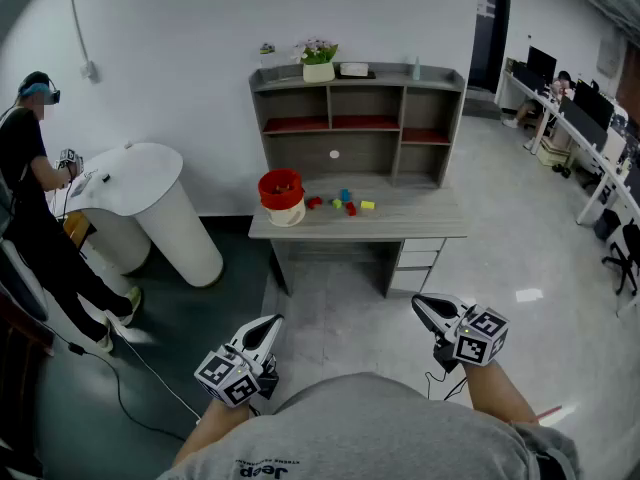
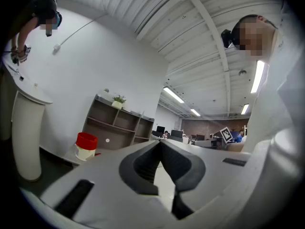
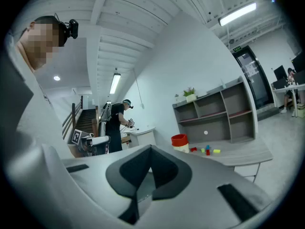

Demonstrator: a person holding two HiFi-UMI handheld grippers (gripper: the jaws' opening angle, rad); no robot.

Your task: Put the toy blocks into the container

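Observation:
Several small toy blocks [image 1: 343,203], red, blue, green and yellow, lie scattered on a grey desk [image 1: 420,223] across the room. Left of them on the desk stands a red container [image 1: 281,196] with a cream base. It also appears in the left gripper view as the container [image 2: 86,146], and in the right gripper view as the container [image 3: 180,142] beside the blocks [image 3: 207,150]. My left gripper [image 1: 270,321] and right gripper [image 1: 418,301] are held low in front of my body, far from the desk. Both point level. The left gripper [image 2: 159,142] and right gripper [image 3: 151,148] are shut with nothing in them.
A shelf unit [image 1: 360,118] with a potted plant [image 1: 318,60] stands on the desk's back. At the left a person [image 1: 35,198] stands at a white rounded stand [image 1: 150,208], and a cable [image 1: 130,358] trails on the floor. Office desks [image 1: 590,138] line the right.

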